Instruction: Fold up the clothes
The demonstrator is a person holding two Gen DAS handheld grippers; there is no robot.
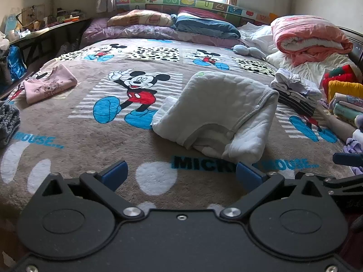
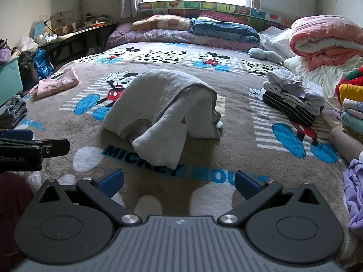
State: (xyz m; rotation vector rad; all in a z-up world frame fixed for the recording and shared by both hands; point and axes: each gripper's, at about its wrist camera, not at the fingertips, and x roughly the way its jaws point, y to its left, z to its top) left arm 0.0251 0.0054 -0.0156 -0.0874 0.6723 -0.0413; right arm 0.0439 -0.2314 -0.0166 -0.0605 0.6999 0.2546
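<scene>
A pale grey-white garment (image 1: pixel 217 111) lies loosely bunched in the middle of the bed, one sleeve end hanging toward me; in the right wrist view the garment (image 2: pixel 163 108) sits hunched on the Mickey Mouse blanket (image 2: pixel 226 154). My left gripper (image 1: pixel 180 175) stands open just short of it, the right blue fingertip (image 1: pixel 247 174) close to the sleeve end. Open as well, my right gripper (image 2: pixel 179 183) hovers over the blanket, a little in front of the garment. Nothing is held between either pair of fingers.
A folded pink top (image 1: pixel 50 83) lies at the left. A stack of folded clothes (image 2: pixel 292 99) and further piles (image 1: pixel 344 97) stand at the right. Pillows and a rolled pink quilt (image 2: pixel 329 40) fill the bed's far end. A cluttered dark table (image 2: pixel 74 36) runs along the left.
</scene>
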